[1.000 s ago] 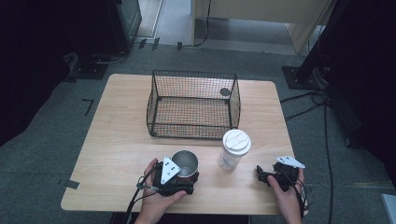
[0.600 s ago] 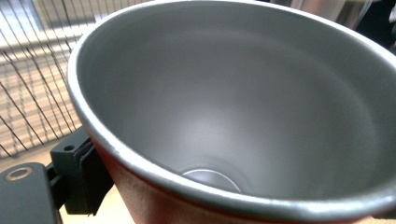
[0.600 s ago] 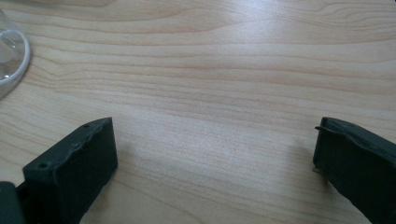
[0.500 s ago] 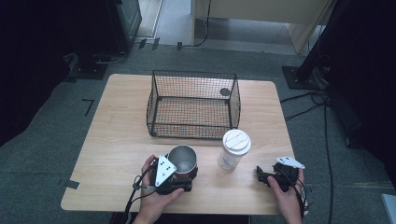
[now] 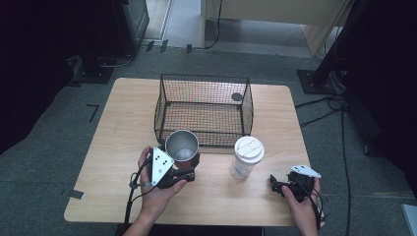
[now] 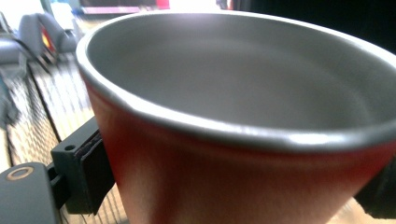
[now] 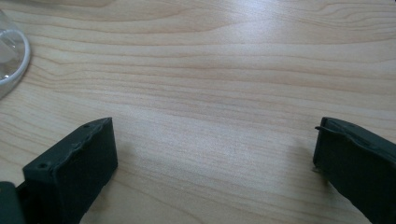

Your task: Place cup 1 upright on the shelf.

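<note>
A red metal cup (image 5: 182, 147) with a steel inside is held off the table by my left gripper (image 5: 183, 167), just in front of the black wire basket (image 5: 204, 109). In the left gripper view the cup (image 6: 233, 140) sits between the black jaws, which press on its red wall. A clear plastic cup with a white lid (image 5: 246, 156) stands upright on the wooden table (image 5: 123, 128), right of the metal cup. Low over the table's front right part, my right gripper (image 5: 278, 186) is open, and nothing but bare wood lies between its jaws (image 7: 215, 158).
The wire basket stands at the middle back of the table with a small dark round thing (image 5: 237, 97) in its far right corner. Cables (image 5: 324, 105) run on the floor to the right. The clear cup's base (image 7: 9, 56) shows at the left edge of the right gripper view.
My left gripper has lifted the red metal cup and carried it away from me toward the basket's front wall. The right gripper has stayed in place.
</note>
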`<action>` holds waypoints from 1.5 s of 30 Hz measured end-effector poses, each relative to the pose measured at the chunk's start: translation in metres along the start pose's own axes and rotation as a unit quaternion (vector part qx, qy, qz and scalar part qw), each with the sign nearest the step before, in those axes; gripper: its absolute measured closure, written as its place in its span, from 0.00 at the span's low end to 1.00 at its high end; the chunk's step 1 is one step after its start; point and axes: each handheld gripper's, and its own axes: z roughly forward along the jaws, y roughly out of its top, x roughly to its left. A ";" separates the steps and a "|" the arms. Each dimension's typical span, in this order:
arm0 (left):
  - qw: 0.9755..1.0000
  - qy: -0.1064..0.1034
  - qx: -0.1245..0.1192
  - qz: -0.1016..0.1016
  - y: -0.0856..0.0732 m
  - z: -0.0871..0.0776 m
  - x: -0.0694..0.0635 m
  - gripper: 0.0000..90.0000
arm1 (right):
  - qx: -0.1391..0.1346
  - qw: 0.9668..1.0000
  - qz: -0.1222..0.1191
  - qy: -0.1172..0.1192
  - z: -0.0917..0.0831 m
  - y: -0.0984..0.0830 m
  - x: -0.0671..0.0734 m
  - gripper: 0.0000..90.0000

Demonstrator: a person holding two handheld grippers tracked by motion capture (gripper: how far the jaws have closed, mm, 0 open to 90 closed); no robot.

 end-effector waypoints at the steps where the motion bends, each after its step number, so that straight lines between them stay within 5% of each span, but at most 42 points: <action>1: 1.000 0.003 -0.012 0.001 0.003 0.001 0.002 0.08 | 0.000 1.000 0.000 0.000 0.000 0.000 0.000 0.00; 14: 0.995 0.064 -0.079 0.019 0.026 0.022 0.026 0.08 | 0.000 1.000 -0.003 0.002 0.000 0.000 0.000 0.00; 25: 0.993 0.076 -0.085 -0.014 0.040 0.056 0.050 0.08 | 0.000 1.000 -0.004 0.006 0.000 0.000 0.001 0.00; 32: 0.992 0.092 -0.091 0.001 0.043 0.083 0.060 0.08 | 0.000 1.000 -0.005 0.006 0.000 0.000 0.001 0.00; 45: 0.989 0.113 -0.097 -0.004 0.048 0.134 0.066 0.08 | 0.000 1.000 -0.004 0.005 0.000 0.000 0.001 0.00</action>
